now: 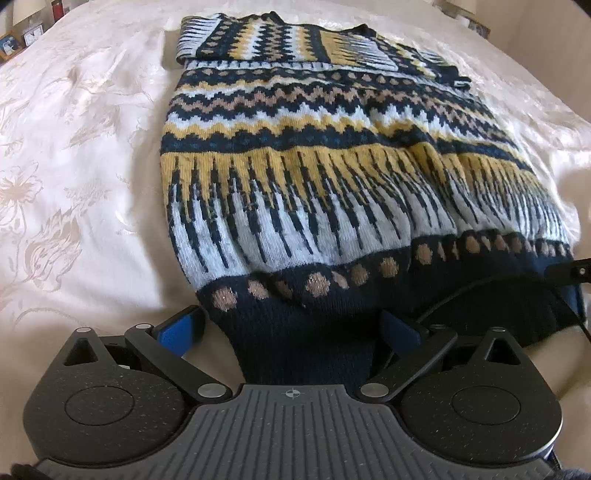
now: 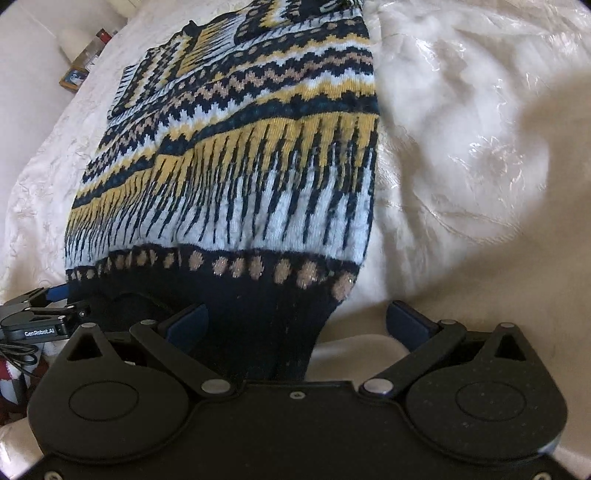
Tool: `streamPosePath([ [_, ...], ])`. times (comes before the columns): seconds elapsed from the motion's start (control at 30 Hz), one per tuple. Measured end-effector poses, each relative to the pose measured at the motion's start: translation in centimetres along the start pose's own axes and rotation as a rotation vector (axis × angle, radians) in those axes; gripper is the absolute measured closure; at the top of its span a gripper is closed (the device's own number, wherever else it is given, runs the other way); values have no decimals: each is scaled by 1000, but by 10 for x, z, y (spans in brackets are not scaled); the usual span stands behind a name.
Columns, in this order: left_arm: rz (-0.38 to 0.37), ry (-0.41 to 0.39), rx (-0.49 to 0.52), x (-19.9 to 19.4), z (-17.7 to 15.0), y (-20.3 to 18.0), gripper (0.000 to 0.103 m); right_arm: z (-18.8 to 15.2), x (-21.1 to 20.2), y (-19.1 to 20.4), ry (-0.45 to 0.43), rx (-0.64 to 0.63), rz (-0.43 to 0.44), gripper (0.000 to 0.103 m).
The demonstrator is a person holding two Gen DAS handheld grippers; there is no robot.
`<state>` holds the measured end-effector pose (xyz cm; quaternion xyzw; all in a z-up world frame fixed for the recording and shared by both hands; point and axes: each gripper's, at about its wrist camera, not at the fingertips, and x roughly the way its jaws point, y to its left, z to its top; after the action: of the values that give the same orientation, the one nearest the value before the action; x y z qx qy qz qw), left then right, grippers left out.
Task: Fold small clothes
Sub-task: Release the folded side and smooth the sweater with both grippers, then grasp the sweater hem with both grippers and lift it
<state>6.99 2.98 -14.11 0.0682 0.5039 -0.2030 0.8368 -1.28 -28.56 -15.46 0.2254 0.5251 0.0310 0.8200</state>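
Observation:
A knitted sweater in navy, yellow, light blue and tan lies on a cream bedspread, its sleeves folded across the far end. My left gripper is open, its blue-padded fingers either side of the sweater's navy hem at the left corner. My right gripper is open too, straddling the hem at the sweater's right corner. The hem cloth lies between the jaws of both grippers. The left gripper shows in the right wrist view at the left edge.
The cream floral bedspread spreads wide on both sides of the sweater. Small framed pictures and a red bottle stand beyond the bed's far left edge. A black cable runs across the hem on the right.

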Motion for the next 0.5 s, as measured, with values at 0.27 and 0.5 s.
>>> streamPosePath([
  [0.27,-23,-32,-30,-2,0,3,1,0,-4,-12,-52,59,63,0],
  [0.5,-52,-30,-66,-10,-1,7,14,-2,-9,-14,-57,66,100,1],
])
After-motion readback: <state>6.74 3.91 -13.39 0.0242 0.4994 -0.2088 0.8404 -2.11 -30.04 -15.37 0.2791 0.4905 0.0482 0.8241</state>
